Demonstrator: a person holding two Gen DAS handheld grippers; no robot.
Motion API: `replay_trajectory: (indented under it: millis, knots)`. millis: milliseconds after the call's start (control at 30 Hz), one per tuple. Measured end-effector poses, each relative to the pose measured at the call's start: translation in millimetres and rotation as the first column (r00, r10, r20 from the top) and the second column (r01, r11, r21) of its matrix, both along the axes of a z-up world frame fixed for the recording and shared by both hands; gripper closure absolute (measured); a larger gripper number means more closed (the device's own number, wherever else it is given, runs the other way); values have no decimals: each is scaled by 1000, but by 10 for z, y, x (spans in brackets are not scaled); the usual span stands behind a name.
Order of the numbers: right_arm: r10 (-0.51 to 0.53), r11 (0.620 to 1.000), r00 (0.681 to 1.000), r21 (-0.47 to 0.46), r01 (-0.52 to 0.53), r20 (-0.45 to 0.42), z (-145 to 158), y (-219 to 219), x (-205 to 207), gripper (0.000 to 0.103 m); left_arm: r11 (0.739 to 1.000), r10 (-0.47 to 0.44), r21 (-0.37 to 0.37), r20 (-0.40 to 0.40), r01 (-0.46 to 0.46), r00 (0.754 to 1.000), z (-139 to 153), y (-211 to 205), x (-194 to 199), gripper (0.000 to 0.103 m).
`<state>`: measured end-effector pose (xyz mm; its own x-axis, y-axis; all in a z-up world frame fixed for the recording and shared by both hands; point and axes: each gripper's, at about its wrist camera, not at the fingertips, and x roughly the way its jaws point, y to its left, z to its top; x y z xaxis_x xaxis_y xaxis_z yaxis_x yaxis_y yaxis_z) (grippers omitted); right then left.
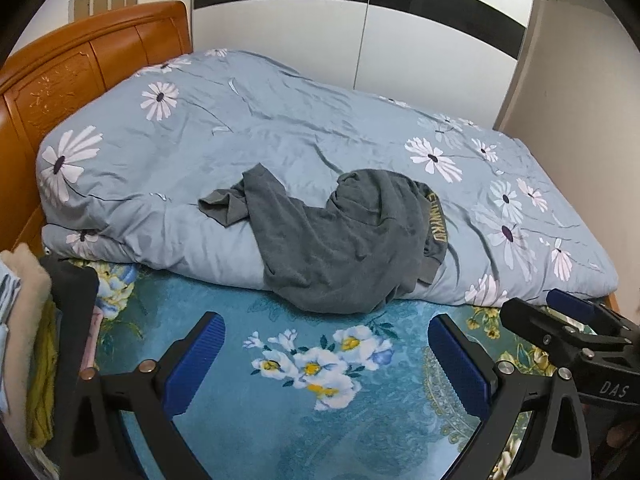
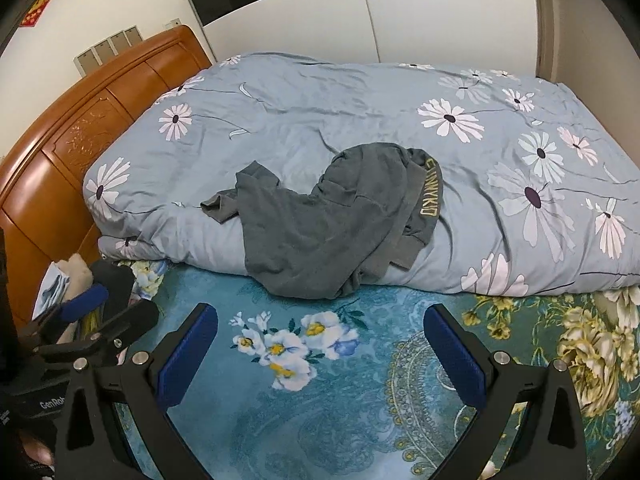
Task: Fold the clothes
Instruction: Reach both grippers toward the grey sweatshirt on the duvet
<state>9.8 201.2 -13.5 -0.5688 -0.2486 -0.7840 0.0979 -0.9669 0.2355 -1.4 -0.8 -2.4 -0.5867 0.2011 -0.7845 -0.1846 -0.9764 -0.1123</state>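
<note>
The grey garment lies crumpled dead ahead of both tongs, draped over the near edge of the pale blue flowered duvet with its lower hem spilling onto the teal floral sheet just beyond the fingertips. Its long axis runs across the tongs' line of reach, from a loose sleeve-like end up and to the left to a bunched end with yellow lettering to the right. The left tongs stand wide open, holding nothing; the right tongs likewise gape empty. Both sit side by side, about equally near (the left faces the hem's middle; in the right wrist view the bulk sits slightly right of centre). It is plainly not folded. A stack of cloth lies left of the left tongs; whether those pieces are folded clothes I cannot tell.
</note>
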Motion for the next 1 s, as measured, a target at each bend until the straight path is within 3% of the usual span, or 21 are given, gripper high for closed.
replay_trajectory:
  millis: [467,633,800,1000]
  knots:
    - [8,1000,998,27,-9,58,-347,-120,-237,0,996,44,75,61,-49,997,-334,-168,-229,0]
    - [21,999,996,28,-23,88,-506,-193,-304,0,996,85,-2,58,-85,995,-435,-213,-324,0]
    - [18,1000,992,23,-21,128,-674,-227,-359,0,997,68,-42,64,-65,996,-576,-262,-394,0]
    - [-51,997,968,-36,61,246,-1098,-110,-550,0,996,88,-26,173,-85,981,-874,-329,-520,0]
